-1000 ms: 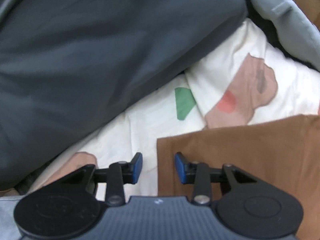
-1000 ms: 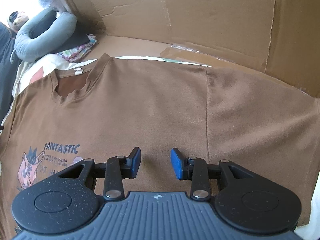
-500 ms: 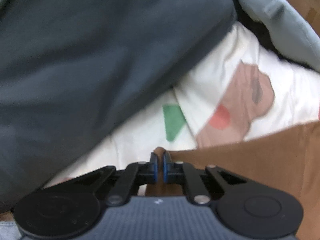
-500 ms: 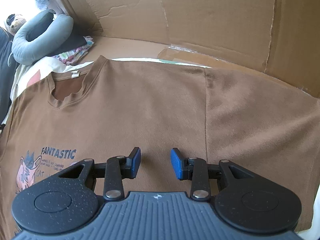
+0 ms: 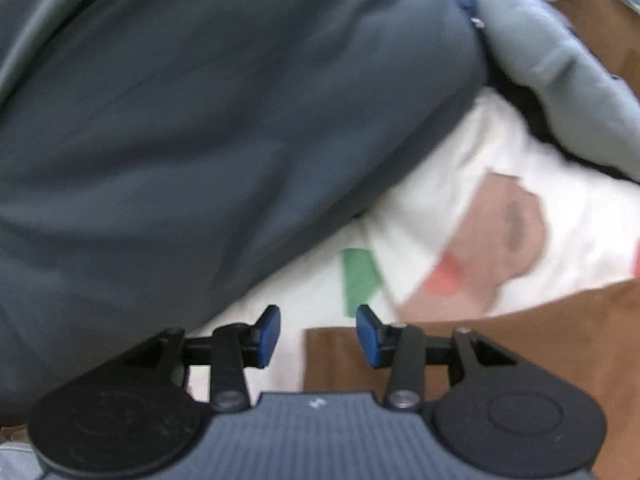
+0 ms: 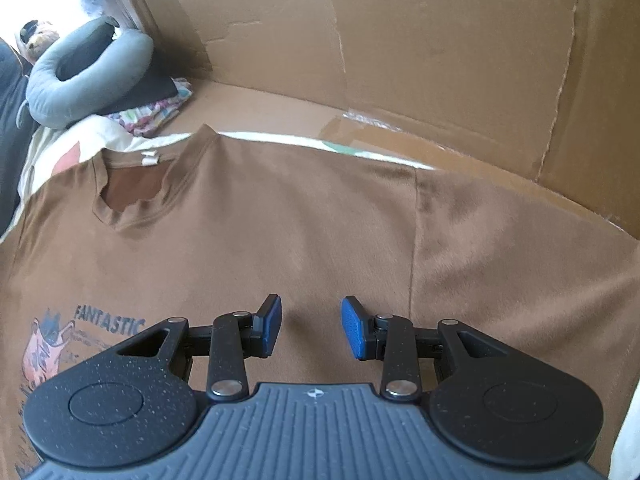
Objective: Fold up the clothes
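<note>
A brown T-shirt (image 6: 280, 240) lies spread flat, its neck opening (image 6: 132, 192) at the upper left and a "FANTASTIC" print (image 6: 108, 324) at the lower left. My right gripper (image 6: 310, 328) hovers open over the shirt's chest with nothing between its fingers. In the left wrist view, the brown T-shirt's sleeve corner (image 5: 332, 356) lies flat on a white patterned sheet (image 5: 480, 200). My left gripper (image 5: 318, 336) stands open above that corner, its right finger over the brown cloth and its left finger over the sheet.
A large dark grey cloth mass (image 5: 200, 140) fills the left wrist view's upper left. A grey neck pillow (image 6: 80, 80) rests on folded fabrics (image 6: 156, 116) at the far left. Cardboard walls (image 6: 440, 60) rise behind the shirt.
The left gripper was shut on the sleeve corner half a second ago; now it is open and the corner lies flat. The right gripper stayed open and drifted slightly over the shirt.
</note>
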`<act>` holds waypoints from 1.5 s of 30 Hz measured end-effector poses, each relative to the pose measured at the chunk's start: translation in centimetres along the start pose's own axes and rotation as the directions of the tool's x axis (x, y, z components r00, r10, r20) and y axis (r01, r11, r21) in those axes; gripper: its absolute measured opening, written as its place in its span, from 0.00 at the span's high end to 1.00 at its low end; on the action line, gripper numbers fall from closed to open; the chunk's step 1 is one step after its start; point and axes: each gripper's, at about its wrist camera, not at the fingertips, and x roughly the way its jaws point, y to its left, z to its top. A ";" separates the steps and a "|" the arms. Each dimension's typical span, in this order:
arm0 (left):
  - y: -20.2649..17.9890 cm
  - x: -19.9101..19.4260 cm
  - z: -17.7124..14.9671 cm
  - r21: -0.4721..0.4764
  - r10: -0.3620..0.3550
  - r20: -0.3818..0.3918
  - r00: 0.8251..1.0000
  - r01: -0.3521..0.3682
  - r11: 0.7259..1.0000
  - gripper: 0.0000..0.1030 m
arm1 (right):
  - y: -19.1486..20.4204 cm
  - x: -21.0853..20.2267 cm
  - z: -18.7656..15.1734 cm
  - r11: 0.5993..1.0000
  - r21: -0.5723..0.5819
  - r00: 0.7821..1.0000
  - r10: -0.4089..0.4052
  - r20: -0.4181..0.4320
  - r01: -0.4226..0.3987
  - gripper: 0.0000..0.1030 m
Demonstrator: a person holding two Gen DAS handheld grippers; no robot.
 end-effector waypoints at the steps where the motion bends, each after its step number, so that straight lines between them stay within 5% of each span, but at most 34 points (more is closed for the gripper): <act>1: -0.5 -0.5 0.0 -0.007 -0.028 -0.002 1.000 0.028 1.000 0.57 | 0.2 0.1 0.1 1.000 -0.009 1.000 0.001 -0.001 -0.001 0.61; 7: -6.8 -3.0 -1.1 0.085 -0.205 -0.050 0.977 0.209 0.974 0.56 | 2.3 0.6 0.7 0.996 -0.080 1.000 0.026 -0.011 -0.027 0.55; 12: -12.9 -4.0 -3.0 0.210 -0.359 -0.148 0.922 0.384 0.899 0.56 | 5.5 1.9 1.2 0.977 -0.205 0.998 0.060 -0.019 -0.063 0.55; 16: -17.0 -4.5 -4.0 0.322 -0.410 -0.163 0.897 0.441 0.838 0.55 | 8.5 3.4 1.4 0.941 -0.329 0.997 0.069 -0.029 -0.074 0.55; 20: -19.4 -4.8 -4.1 0.372 -0.432 -0.151 0.889 0.456 0.809 0.53 | 9.6 4.5 2.1 0.935 -0.351 0.998 0.056 -0.014 -0.058 0.55; 30: -22.8 -3.4 -3.5 0.381 -0.425 -0.115 0.898 0.435 0.816 0.51 | 10.9 7.3 4.7 0.937 -0.349 0.999 0.028 0.020 -0.019 0.57; 33: -22.8 -3.2 -3.0 0.376 -0.423 -0.100 0.900 0.428 0.822 0.52 | 11.2 8.2 5.7 0.945 -0.326 1.000 0.019 0.019 -0.011 0.68; 36: -22.8 -2.8 -2.4 0.360 -0.412 -0.082 0.908 0.412 0.837 0.67 | 11.7 8.9 6.6 0.948 -0.318 1.000 0.007 0.026 0.002 0.79; 41: -22.7 -2.0 -1.0 0.313 -0.364 -0.055 0.930 0.362 0.878 0.89 | 11.7 9.7 8.0 0.958 -0.286 0.999 0.025 0.041 -0.012 0.80; 45: -22.9 -2.9 -0.8 0.296 -0.364 -0.033 0.931 0.357 0.886 0.89 | 11.7 10.2 9.2 0.965 -0.262 0.998 0.034 0.052 -0.020 0.79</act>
